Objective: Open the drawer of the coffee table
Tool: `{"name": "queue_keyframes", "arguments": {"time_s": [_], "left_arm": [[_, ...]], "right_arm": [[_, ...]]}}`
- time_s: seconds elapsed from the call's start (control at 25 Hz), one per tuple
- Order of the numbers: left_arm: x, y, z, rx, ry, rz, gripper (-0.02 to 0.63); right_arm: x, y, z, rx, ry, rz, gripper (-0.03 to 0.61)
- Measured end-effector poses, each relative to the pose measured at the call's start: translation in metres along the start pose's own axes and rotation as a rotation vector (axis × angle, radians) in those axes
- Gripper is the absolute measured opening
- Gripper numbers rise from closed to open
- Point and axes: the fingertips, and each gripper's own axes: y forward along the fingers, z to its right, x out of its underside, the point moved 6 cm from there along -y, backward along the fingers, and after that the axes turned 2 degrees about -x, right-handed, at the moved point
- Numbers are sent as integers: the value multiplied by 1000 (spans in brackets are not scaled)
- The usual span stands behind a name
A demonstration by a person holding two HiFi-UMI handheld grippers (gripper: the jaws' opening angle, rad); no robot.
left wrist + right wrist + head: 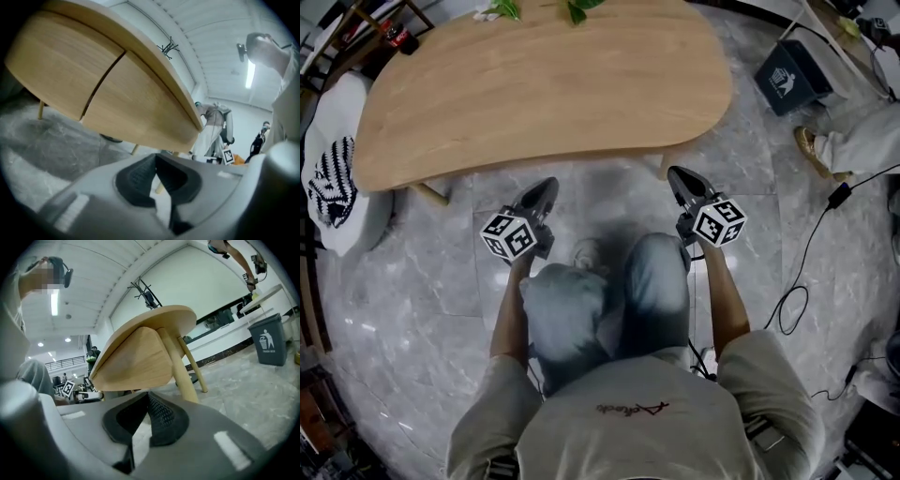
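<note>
- Grey marble floor (441, 281) carries an oval light-wood coffee table (544, 84)
- left gripper (547, 187): jaws together, empty, near the table's edge
- right gripper (680, 176): jaws together, empty

A light wooden coffee table (544, 84) with a rounded bean-shaped top is stood on a grey marble-look floor (441, 281), held up by pale round legs (178, 366). Only some green leaves (577, 9) can be seen on the top, right at the far edge. On the floor, a dark bin (792, 75) is parked near the table's right end, and a black cable (814, 239) is trailed across the tiles.
</note>
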Motion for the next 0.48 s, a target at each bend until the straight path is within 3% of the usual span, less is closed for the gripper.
{"name": "queue_keyframes", "arguments": {"time_s": [0.16, 0.2, 0.24, 0.28, 0.48], "left_arm": [[1, 11, -7, 24, -44, -13, 0], [2, 14, -9, 27, -52, -23, 10], [4, 18, -10, 34, -63, -33, 70], [5, 21, -12, 42, -71, -41, 121], [-3, 28, -23, 56, -80, -30, 204]], "right_arm": [[3, 19, 0, -79, 46, -28, 8], [3, 24, 1, -96, 74, -27, 67], [3, 29, 2, -111, 100, -23, 121], [3, 33, 2, -124, 118, -20, 130], [-2, 47, -1, -179, 133, -18, 172]]}}
